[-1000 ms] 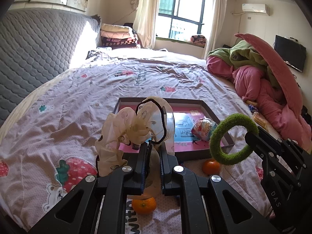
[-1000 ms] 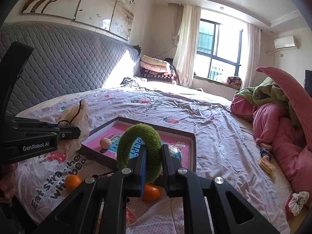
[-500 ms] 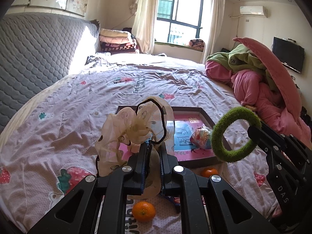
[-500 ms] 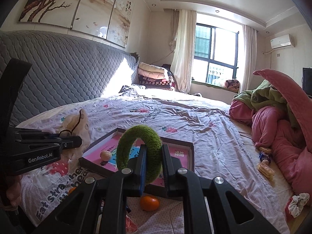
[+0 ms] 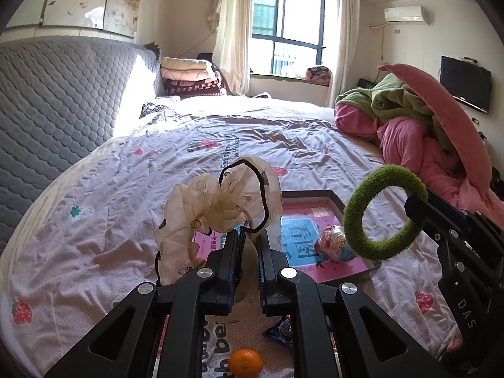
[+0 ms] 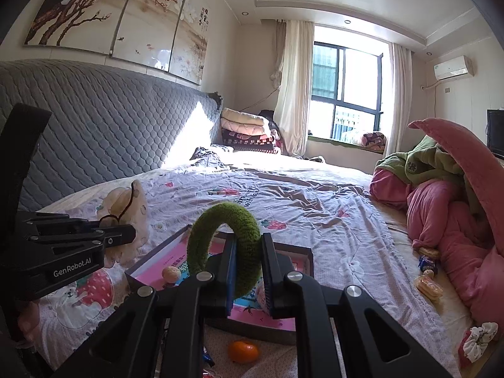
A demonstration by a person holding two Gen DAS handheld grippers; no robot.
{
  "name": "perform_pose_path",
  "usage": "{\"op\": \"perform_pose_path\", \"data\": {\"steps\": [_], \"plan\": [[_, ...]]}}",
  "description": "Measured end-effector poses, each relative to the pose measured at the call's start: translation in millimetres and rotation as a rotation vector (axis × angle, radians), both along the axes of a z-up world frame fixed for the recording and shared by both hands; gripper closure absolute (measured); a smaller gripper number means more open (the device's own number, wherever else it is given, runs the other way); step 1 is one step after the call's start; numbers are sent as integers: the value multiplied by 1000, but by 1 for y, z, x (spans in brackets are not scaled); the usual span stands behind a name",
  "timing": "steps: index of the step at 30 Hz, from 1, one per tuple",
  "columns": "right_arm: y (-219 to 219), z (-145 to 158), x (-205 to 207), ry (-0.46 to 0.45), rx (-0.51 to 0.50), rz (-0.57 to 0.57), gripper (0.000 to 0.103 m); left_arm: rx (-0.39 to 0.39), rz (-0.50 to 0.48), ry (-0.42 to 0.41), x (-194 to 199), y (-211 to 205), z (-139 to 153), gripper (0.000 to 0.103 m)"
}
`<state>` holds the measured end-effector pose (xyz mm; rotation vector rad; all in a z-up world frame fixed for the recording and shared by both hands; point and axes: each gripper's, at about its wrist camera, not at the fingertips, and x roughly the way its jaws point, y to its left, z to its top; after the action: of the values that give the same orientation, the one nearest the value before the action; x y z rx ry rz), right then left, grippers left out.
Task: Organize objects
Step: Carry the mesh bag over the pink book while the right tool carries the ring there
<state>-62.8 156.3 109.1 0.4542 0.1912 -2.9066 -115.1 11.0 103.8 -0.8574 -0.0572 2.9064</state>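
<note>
Both tongs are loaded: we grip the green ring [image 6: 224, 249] in the right tongs [image 6: 247, 271], nearer the tray [image 6: 302, 253] ahead and below, and the beige hair tie [image 5: 220, 208] in the left tongs [image 5: 249, 252]

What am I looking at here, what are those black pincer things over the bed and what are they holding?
They are handheld tongs, one in each of a person's hands, each with a camera looking along its fingers. One picture comes from the left tongs, shut on a cream hair scrunchie. The other comes from the right tongs, shut on a fuzzy green ring. Below, on the bed, lies a tray with a pink bottom holding a snack packet, with an orange beside it.
</note>
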Motion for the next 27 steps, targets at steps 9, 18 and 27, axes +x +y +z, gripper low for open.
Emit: {"op": "perform_pose_path", "data": {"steps": [9,18,27], "plan": [[-13,10,-12,20,-1,19,88,-41,-1,41,-13,2,18,91],[-14,9,-26,8,-1,22,88,-42,0,29,-35,4,16,91],[-8,13,-41,9,-1,7,88,-35,-18,26,-51,10,12,90]]}}
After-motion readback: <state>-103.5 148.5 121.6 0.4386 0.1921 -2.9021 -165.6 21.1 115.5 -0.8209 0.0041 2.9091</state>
